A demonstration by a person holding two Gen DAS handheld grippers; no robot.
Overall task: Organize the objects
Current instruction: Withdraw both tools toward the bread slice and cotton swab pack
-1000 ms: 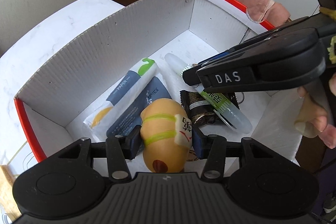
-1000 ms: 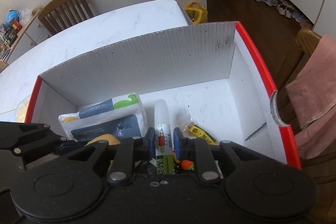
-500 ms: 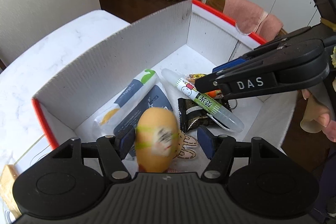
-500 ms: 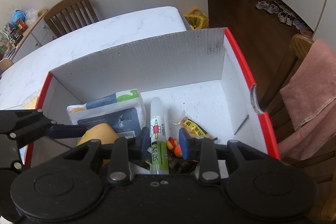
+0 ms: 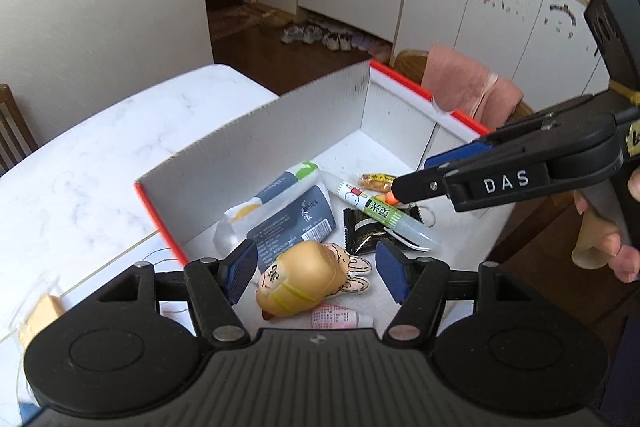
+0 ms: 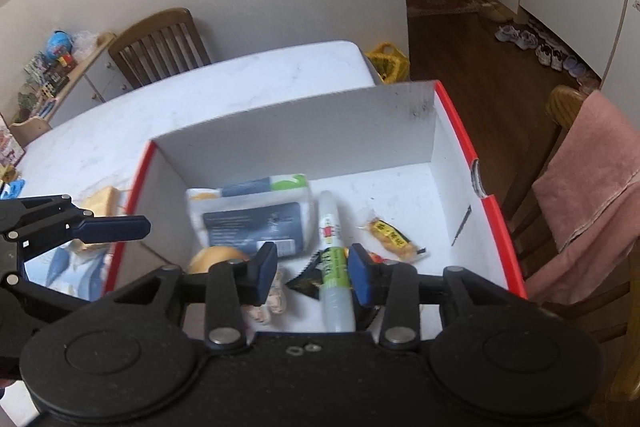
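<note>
Both grippers sit above the red-edged box (image 5: pixel 256 131) on the white table (image 5: pixel 100 147), and nothing is pinched in either one — everything lies loose on the box floor, which fits an organize job where items get gathered into a single container. The left gripper (image 5: pixel 316 269) has its blue pads spread wide with clear gaps either side of the yellow egg-shaped toy (image 5: pixel 300 279); the toy lies on its side below and between the pads, touching neither, partly on top of a flat cartoon-figure cutout (image 5: pixel 354 267). A small pink tube (image 5: pixel 340 318) lies just beside it, at the near end of the box. The right gripper (image 6: pixel 313 269) is opening, and the glue stick (image 6: pixel 334 255) shows in the gap between its pads but not pressed; in the left view the stick lies flat across a dark snack wrapper (image 5: pixel 360 233) with the right gripper's tip above it, so it reads as released and resting. Tissue packs (image 6: pixel 252 211) are stacked against the far-left side, near the back wall, probably to keep the flat stuff together; a small yellow snack packet (image 6: pixel 394 237) lies apart on the right — most of that half of the floor is bare. A pink towel (image 6: pixel 592 179) hangs on a chair outside the box
</note>
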